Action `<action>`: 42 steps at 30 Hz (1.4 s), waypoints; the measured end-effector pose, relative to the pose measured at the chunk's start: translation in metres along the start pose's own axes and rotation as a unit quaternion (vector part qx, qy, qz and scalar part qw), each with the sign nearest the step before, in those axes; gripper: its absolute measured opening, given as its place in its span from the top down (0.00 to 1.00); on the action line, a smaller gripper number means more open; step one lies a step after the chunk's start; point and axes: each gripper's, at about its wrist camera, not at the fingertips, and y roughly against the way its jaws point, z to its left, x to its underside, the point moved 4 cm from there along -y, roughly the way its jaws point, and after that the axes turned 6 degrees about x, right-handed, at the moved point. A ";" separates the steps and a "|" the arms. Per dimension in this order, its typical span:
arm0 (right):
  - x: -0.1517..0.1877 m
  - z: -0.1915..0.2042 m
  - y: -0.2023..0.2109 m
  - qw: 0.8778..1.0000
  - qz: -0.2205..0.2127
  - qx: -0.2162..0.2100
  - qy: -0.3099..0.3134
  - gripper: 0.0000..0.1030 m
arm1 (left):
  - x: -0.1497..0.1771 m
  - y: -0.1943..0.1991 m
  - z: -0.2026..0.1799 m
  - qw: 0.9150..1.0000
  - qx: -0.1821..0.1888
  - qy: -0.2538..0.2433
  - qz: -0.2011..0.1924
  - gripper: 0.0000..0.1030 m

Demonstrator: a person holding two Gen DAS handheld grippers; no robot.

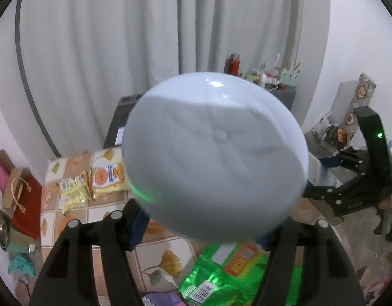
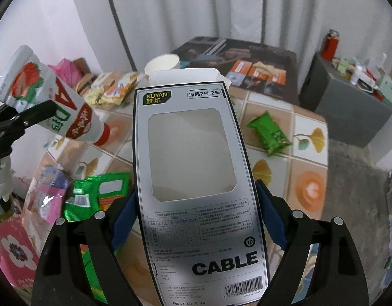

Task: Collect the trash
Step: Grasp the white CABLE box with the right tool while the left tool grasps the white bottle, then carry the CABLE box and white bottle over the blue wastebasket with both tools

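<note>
cable box (image 2: 196, 178): "KUYAN", "原品2号-2米", "CABLE", "MADE IN CHINA" | strawberry bottle (image 2: 53, 107): "AD"

The cable box (image 2: 196, 178) is a flat silver-and-black pack with a cut-out window and "CABLE" printed near the bottom, held upright off the tabletop with its white tab at the top. The strawberry yogurt bottle (image 2: 50, 102) is white with a red cap, tilted cap-down; in the left wrist view you only get its pale round bottom (image 1: 213, 158), blurry. Still lying on the tabletop: a small green snack packet (image 2: 268, 135) on its own, a bigger shiny green bag (image 2: 99, 193) near the edge, yellow wrappers (image 2: 111, 91) bunched at the far side, and a white paper cup (image 2: 162, 66) standing upright behind them.
</note>
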 end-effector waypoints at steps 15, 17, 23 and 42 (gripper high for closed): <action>0.047 -0.008 0.105 0.996 -0.071 -0.001 -0.058 0.22 | 0.000 0.103 -0.080 0.995 0.044 -0.049 -0.071 0.38; 0.062 -0.011 0.120 0.994 -0.080 0.000 -0.075 0.22 | 0.004 0.107 -0.095 0.994 0.058 -0.058 -0.072 0.38; 0.108 -0.031 0.145 0.988 -0.082 0.018 -0.129 0.22 | 0.019 0.109 -0.144 0.988 0.112 -0.089 -0.063 0.38; 0.228 -0.090 0.203 0.955 -0.108 0.039 -0.273 0.22 | 0.053 0.070 -0.287 0.970 0.182 -0.163 -0.012 0.38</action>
